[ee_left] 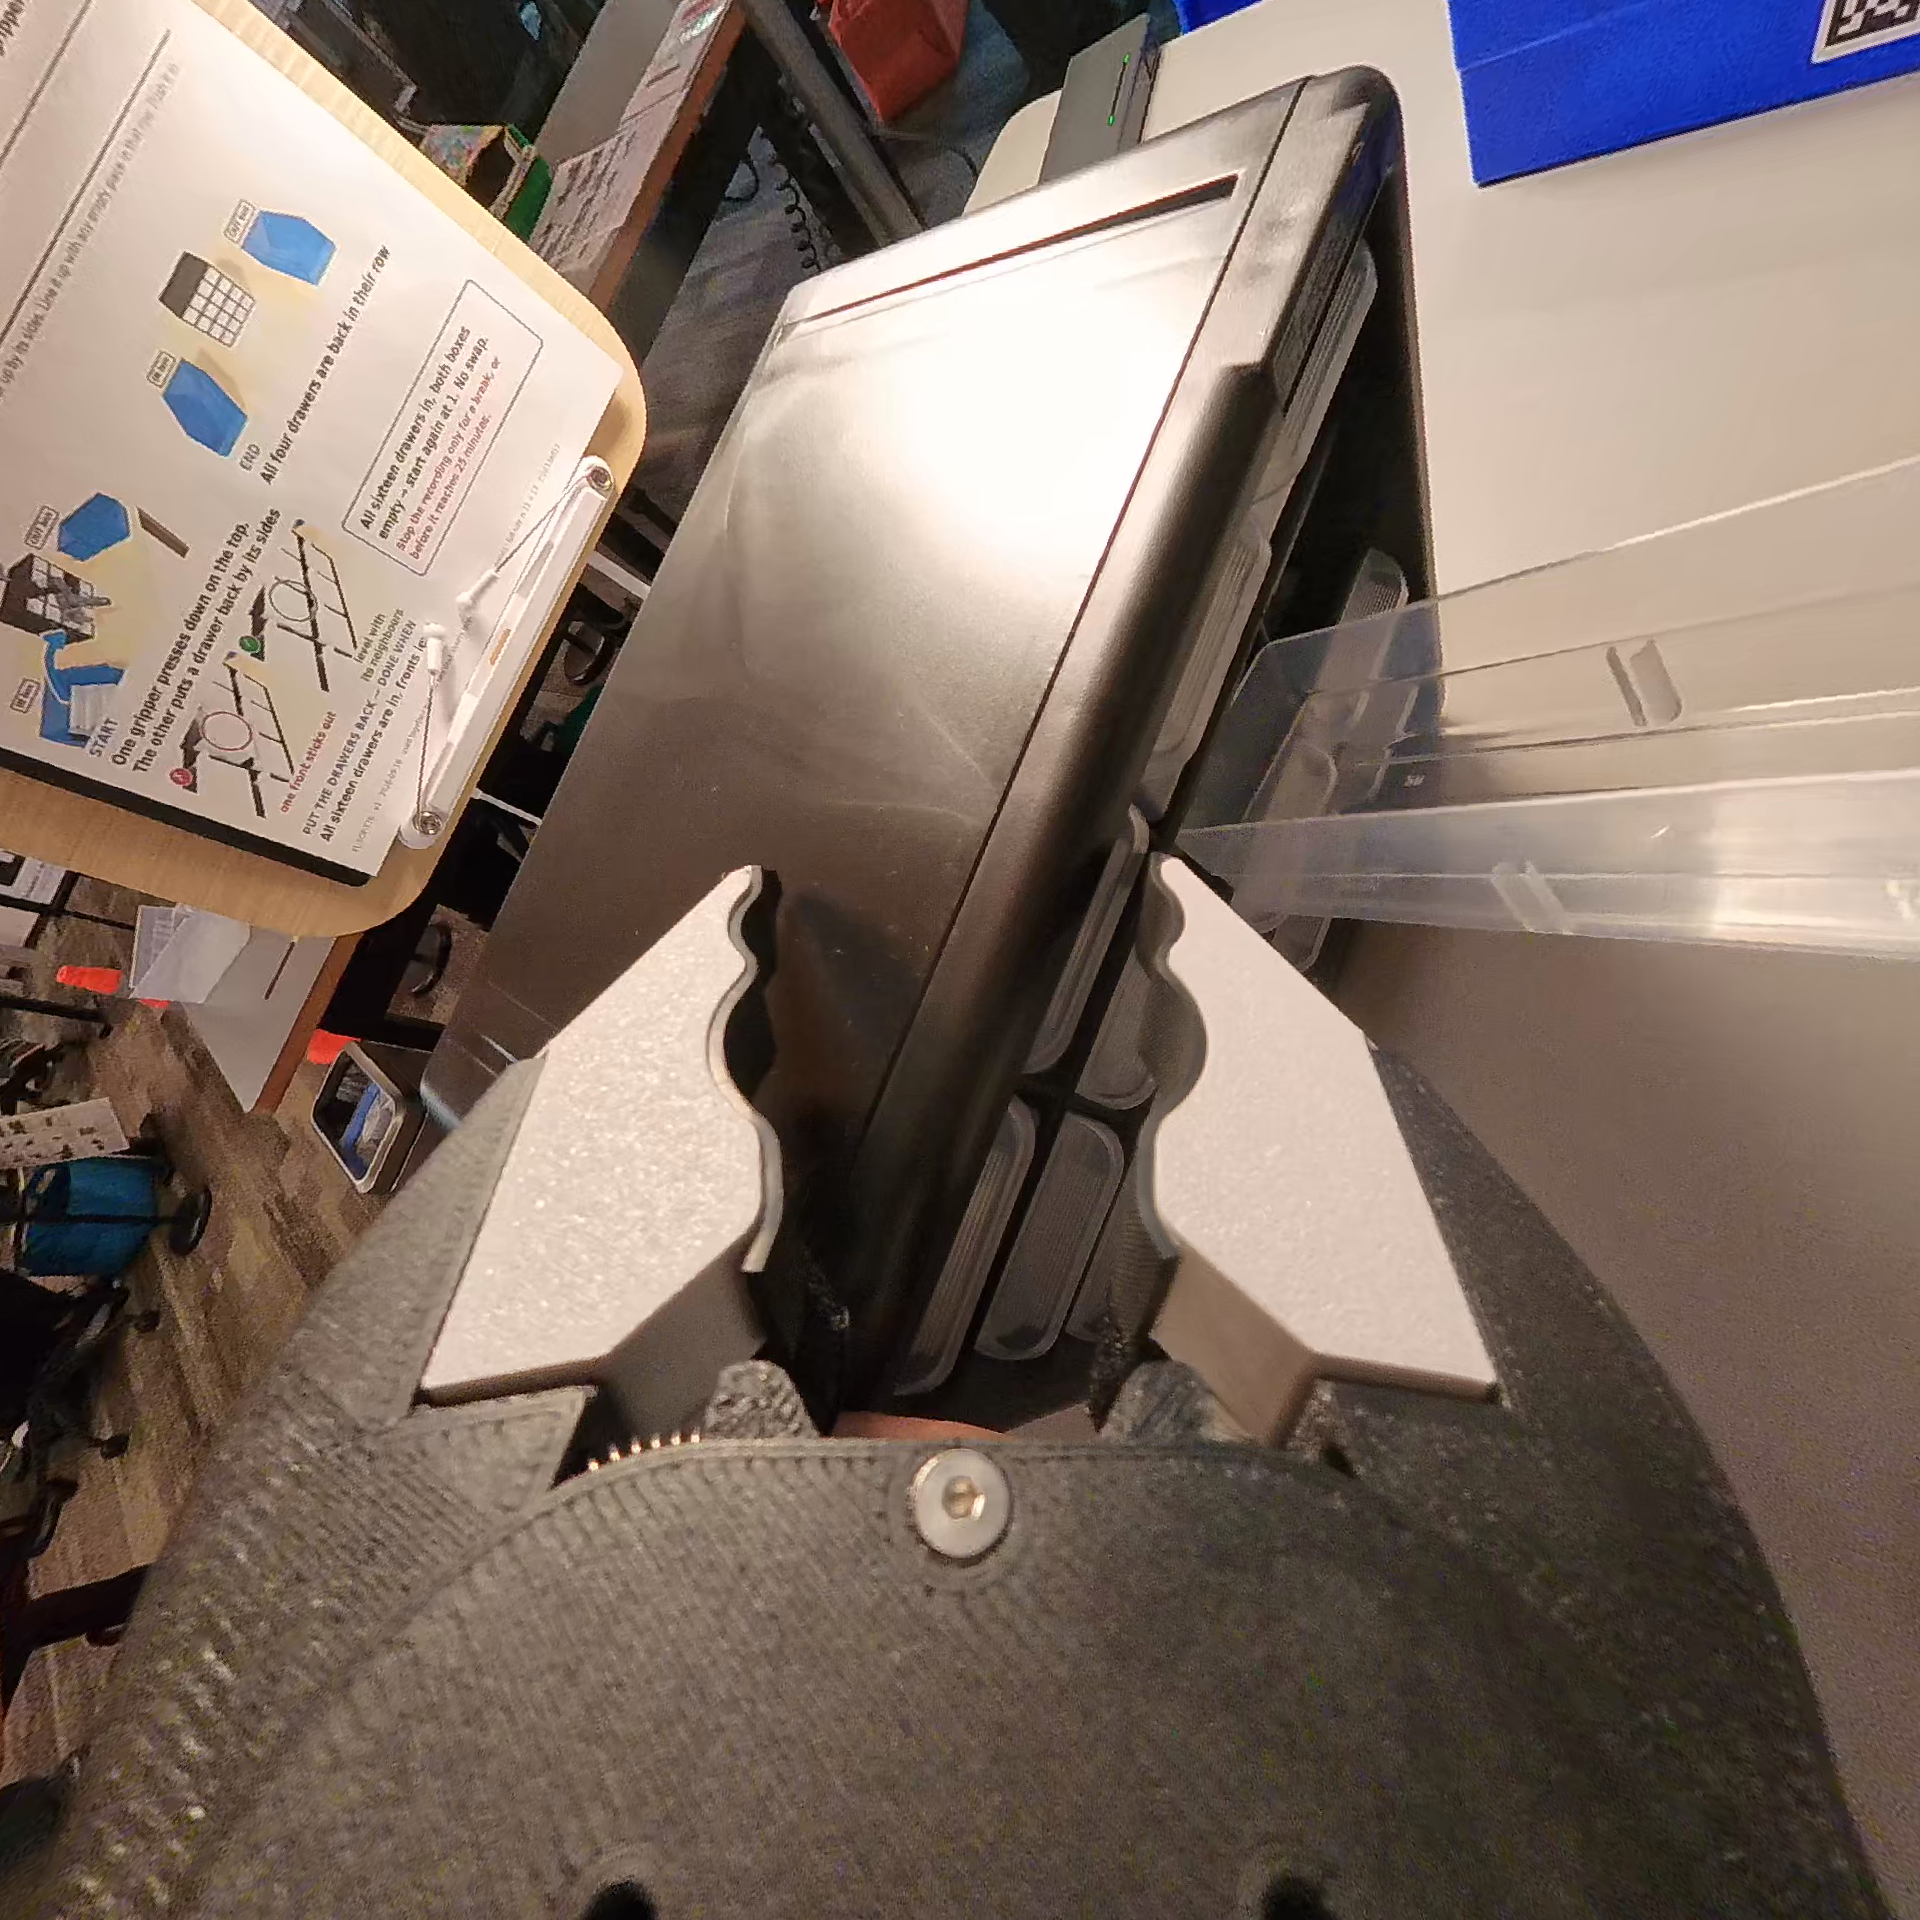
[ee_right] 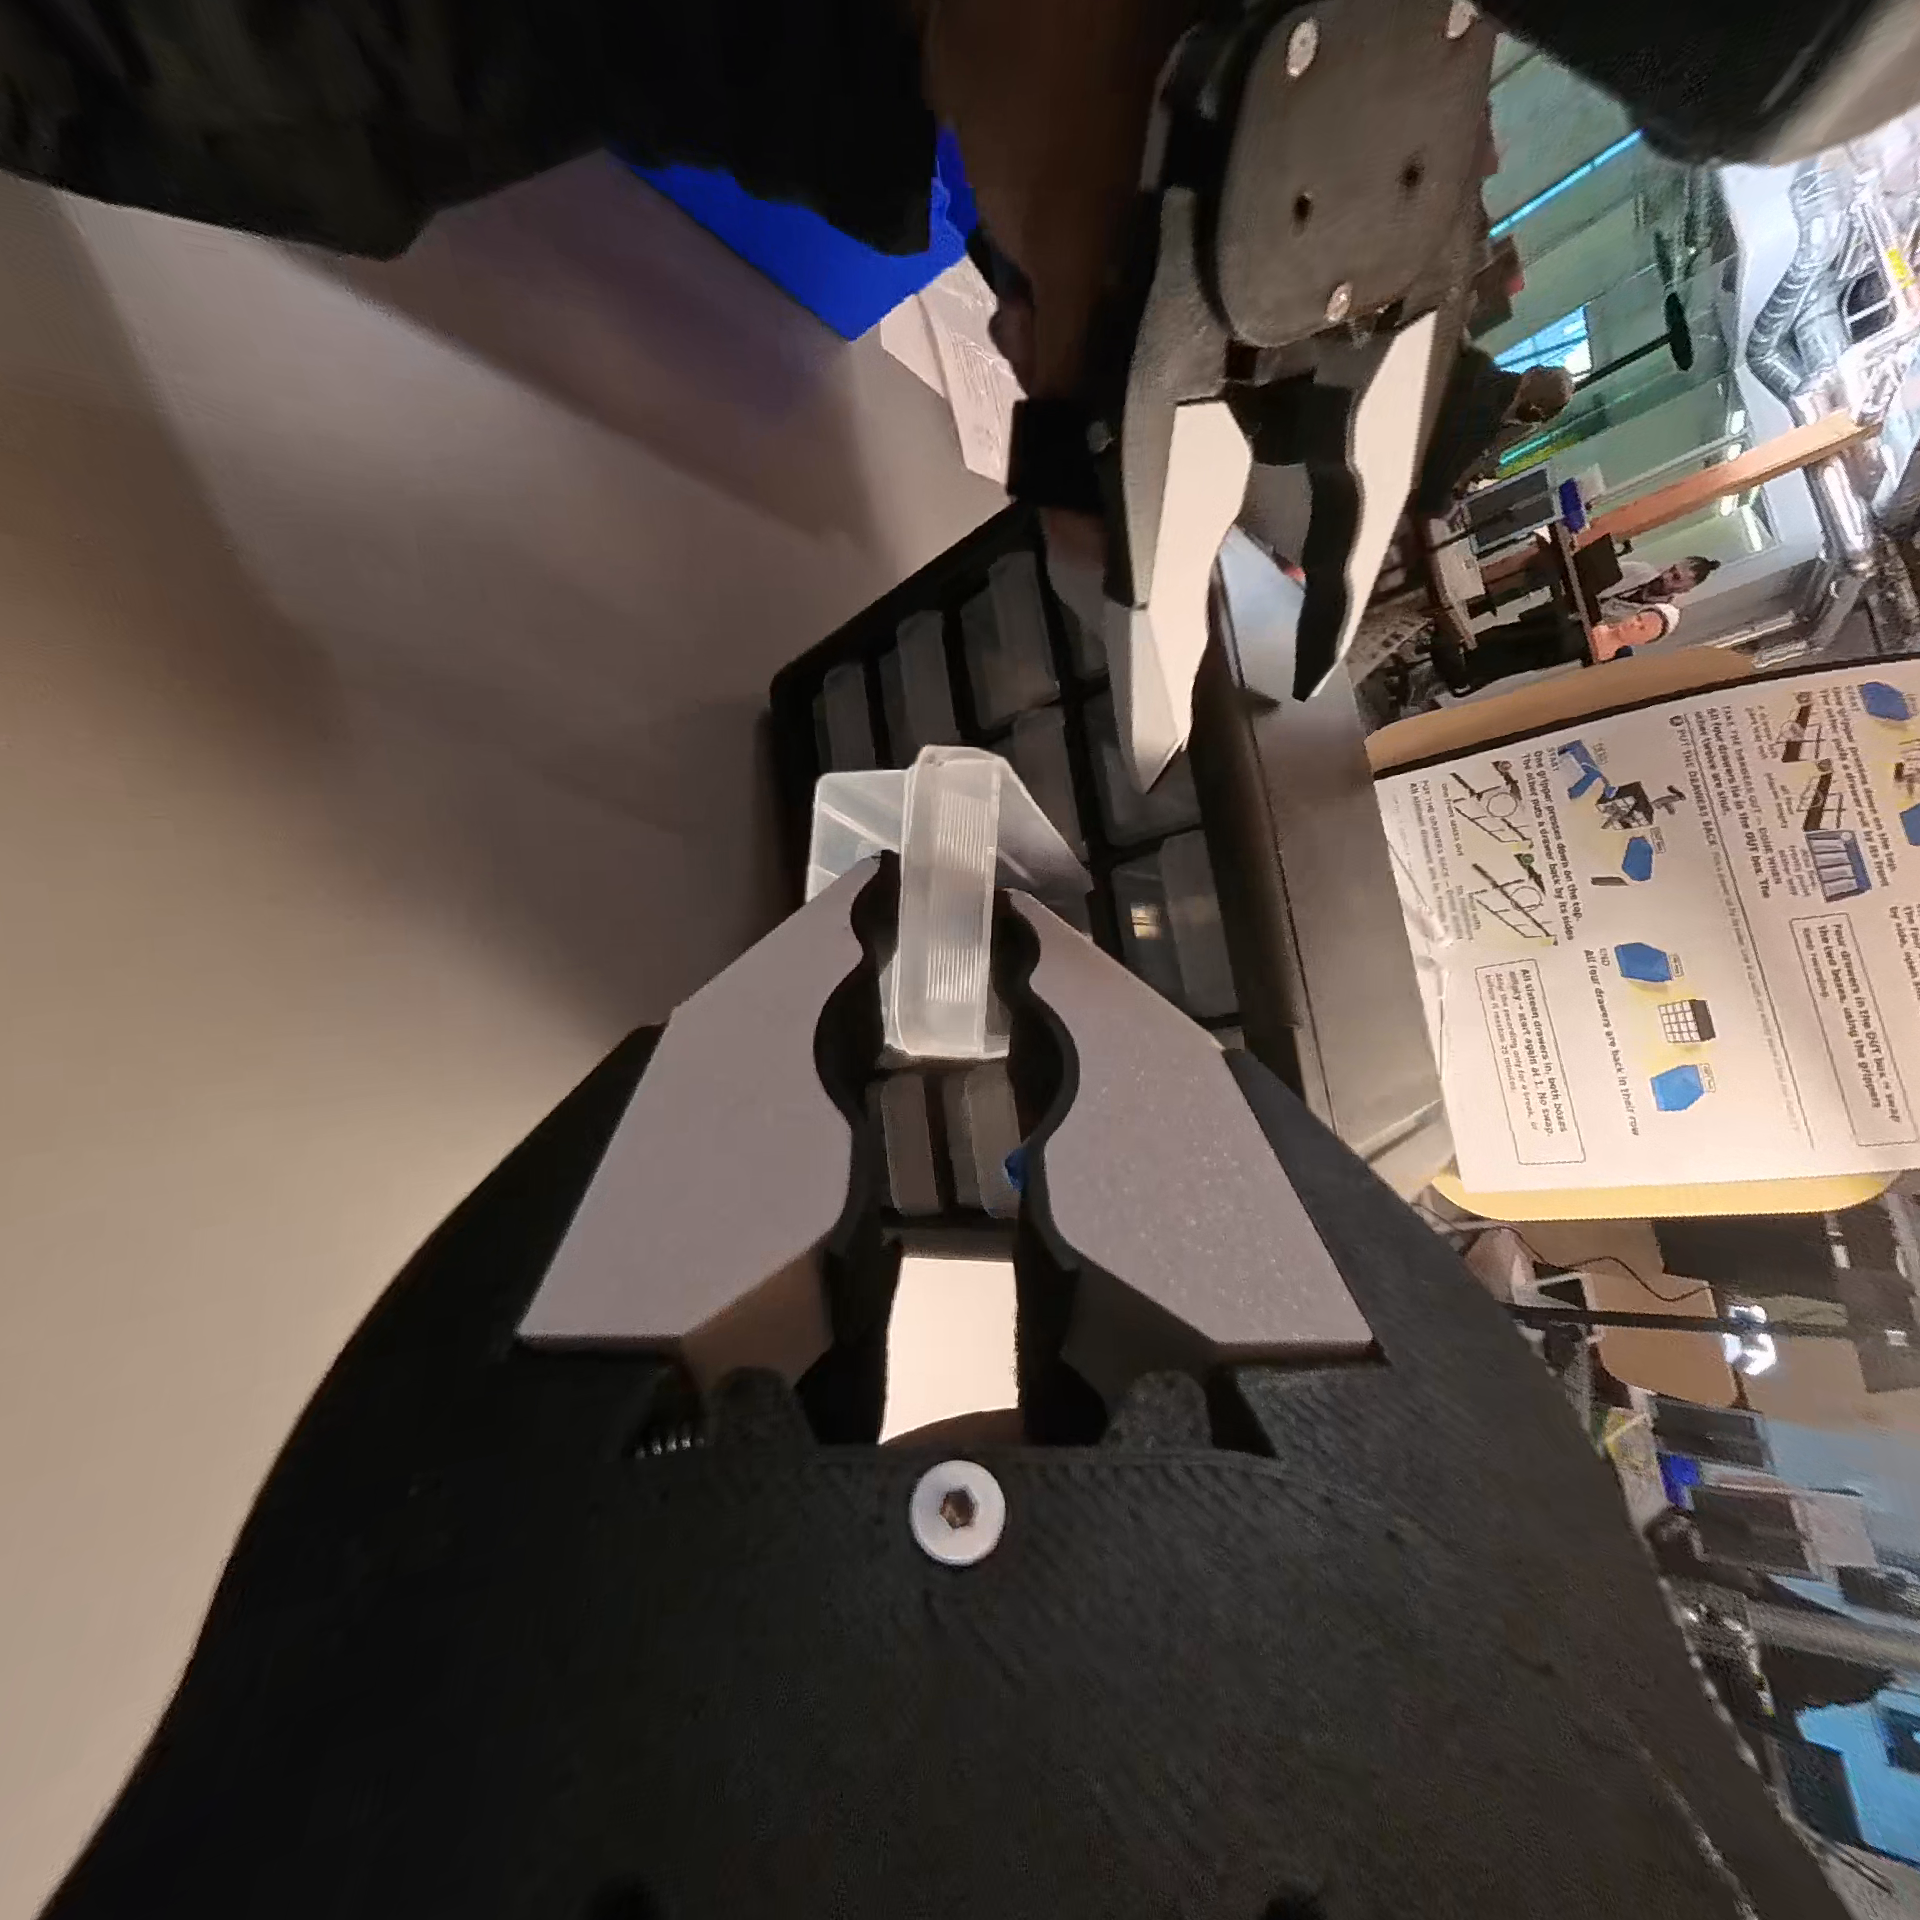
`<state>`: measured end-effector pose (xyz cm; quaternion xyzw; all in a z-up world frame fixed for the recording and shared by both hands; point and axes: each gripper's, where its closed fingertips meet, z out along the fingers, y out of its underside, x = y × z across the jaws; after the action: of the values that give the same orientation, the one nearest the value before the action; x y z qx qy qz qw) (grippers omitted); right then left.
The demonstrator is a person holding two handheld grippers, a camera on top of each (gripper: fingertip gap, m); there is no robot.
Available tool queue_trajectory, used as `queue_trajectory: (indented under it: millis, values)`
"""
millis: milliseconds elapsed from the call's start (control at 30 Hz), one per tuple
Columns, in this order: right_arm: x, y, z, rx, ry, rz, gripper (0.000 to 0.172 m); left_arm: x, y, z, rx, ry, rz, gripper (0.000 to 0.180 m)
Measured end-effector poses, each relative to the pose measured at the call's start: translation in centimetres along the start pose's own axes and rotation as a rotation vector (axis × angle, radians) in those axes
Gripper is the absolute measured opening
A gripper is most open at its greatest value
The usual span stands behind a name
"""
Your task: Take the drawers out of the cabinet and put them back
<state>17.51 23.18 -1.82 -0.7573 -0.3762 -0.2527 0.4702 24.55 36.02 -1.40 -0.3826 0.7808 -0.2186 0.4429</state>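
- Your left tongs [ee_left: 956,883] stand wide open, straddling the top front edge of the black drawer cabinet [ee_left: 935,582] on the counter [ee_left: 1662,395].
- Your right tongs [ee_right: 940,894] are clamped on the ribbed front handle of a clear plastic drawer [ee_right: 951,914].
- That drawer sticks well out of the cabinet's front.

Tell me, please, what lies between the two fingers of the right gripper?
The clear drawer's ribbed front handle, with both fingers closed on it, in the right wrist view.
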Motion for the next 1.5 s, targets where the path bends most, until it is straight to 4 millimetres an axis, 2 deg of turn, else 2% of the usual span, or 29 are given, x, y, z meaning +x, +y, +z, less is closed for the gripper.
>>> queue_trajectory:
  millis: [333,733,900,1133,1300,1500]
  values:
    - [1.1,0.7,-0.8,0.027,-0.071,0.082,0.019,0.0,0.0,0.0,0.002,0.002,-0.001,0.072]
    - [4.4,0.3,-1.1,0.071,-0.138,0.112,0.019,0.0,0.0,0.1,-0.002,-0.002,-0.001,0.073]
    - [4.5,0.2,-0.8,0.078,-0.172,0.113,0.019,0.0,0.0,0.0,0.000,-0.001,0.000,0.073]
    - [6.3,0.8,-1.8,0.066,-0.143,0.117,0.019,0.0,0.0,0.1,0.000,0.000,-0.001,0.074]
    - [5.7,1.3,-1.8,0.070,-0.168,0.141,0.015,-0.1,0.0,0.1,-0.001,0.000,-0.001,0.074]
    - [4.5,3.0,-0.5,0.019,-0.181,0.135,0.006,-0.1,0.0,0.1,-0.002,-0.003,-0.001,0.074]
